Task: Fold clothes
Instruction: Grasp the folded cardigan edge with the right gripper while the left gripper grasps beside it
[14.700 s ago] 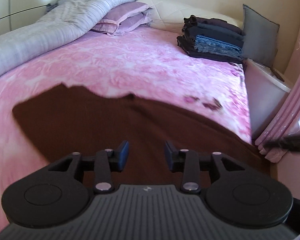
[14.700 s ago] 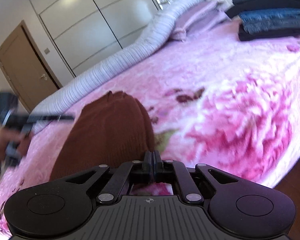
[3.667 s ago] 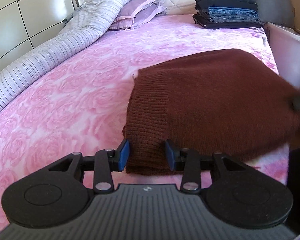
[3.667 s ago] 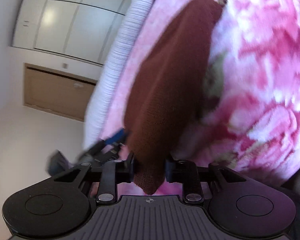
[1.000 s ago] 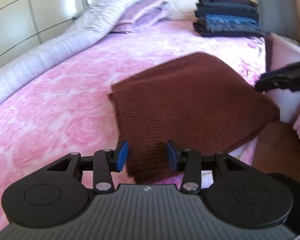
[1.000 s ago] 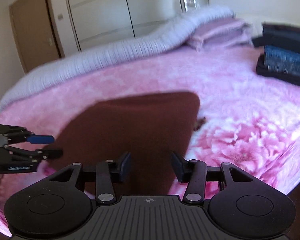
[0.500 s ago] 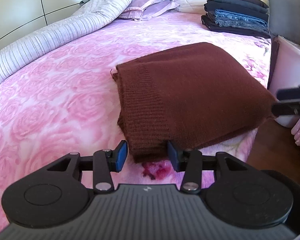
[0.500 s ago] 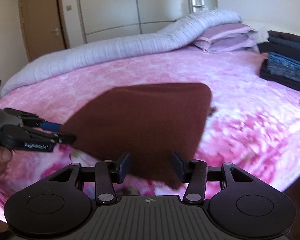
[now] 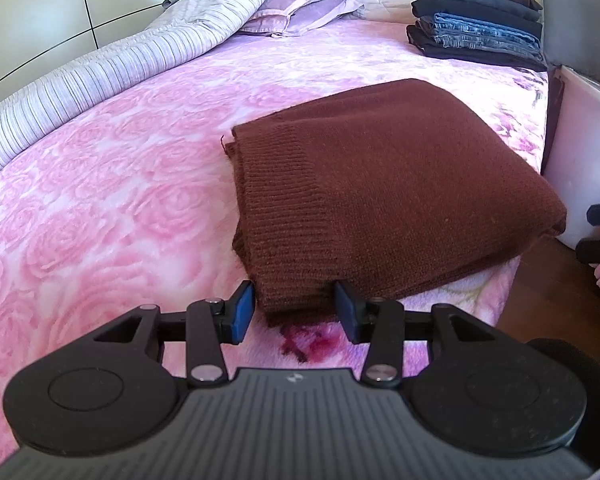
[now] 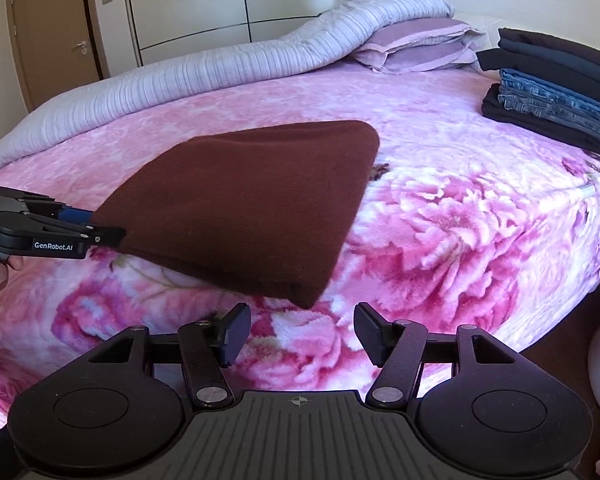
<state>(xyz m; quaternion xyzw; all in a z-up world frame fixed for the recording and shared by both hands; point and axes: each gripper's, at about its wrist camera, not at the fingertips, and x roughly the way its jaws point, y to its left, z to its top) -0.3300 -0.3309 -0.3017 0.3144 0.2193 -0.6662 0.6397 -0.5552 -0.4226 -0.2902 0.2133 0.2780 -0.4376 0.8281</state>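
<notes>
Since a second ago my right tool (image 10: pixel 302 330) has let the garment's corner go and backed off; its jaws are opening, with only bedspread showing between them.

Left wrist view: the dark brown ribbed knit sweater (image 9: pixel 380 184) lies folded into a thick rectangle near the foot corner of the pink rose-patterned bed (image 9: pixel 100 208). My left tool (image 9: pixel 295 312) stands apart to either side of the near ribbed corner; the blue pads (image 9: pixel 244 310) sit right at the cloth, but I can't tell whether they press it. At the right edge I catch only the tips of the right tool, clear of the sweater. Farther up the bed sits a stack of folded dark and blue denim clothes (image 9: pixel 476 32).

Right wrist view: this one shows the sweater's far edge and its right corner lying free, just ahead of my open fingers (image 10: pixel 236 330). It also shows the left tool side-on at the left corner, the fabric end reaching into it.

My read: the fold is down and this garment looks nearly finished; the left side has yet to let go.
</notes>
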